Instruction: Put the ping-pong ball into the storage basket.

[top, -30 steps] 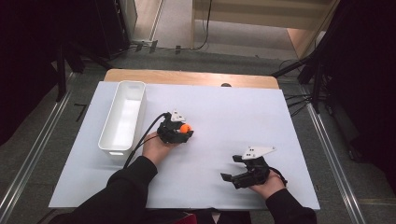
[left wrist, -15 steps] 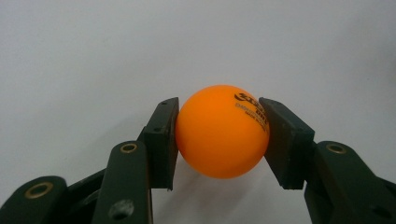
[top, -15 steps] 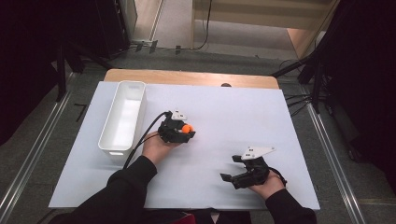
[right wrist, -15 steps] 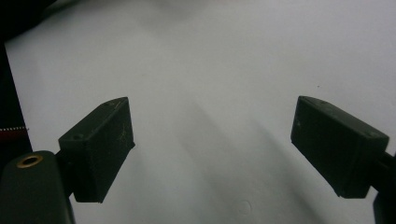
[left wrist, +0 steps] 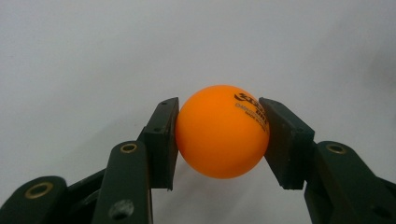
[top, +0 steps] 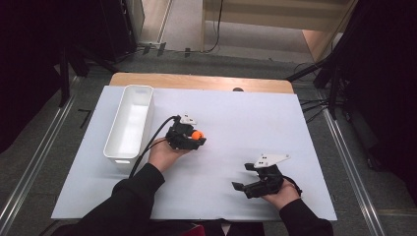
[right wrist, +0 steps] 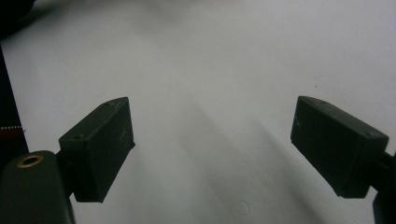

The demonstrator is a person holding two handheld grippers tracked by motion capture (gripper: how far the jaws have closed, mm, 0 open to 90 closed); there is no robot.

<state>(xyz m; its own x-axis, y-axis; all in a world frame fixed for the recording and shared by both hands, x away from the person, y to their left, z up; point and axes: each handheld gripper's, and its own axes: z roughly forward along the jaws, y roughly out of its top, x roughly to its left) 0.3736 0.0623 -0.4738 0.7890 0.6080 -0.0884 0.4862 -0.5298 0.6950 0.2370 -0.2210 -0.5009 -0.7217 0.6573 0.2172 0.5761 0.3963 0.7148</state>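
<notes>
A small round orange plastic ball sits squeezed between two black pads, one on each side. It is smooth and bright, with little dark letters printed near its top. From the high view the ball is near the middle of the white table, right of a long white tub.

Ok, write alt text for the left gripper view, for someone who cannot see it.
An orange ball with small black print is clamped between the two black jaws of the left hand-held gripper, one pad pressing on each side. Behind it lies a plain white table surface.
</notes>
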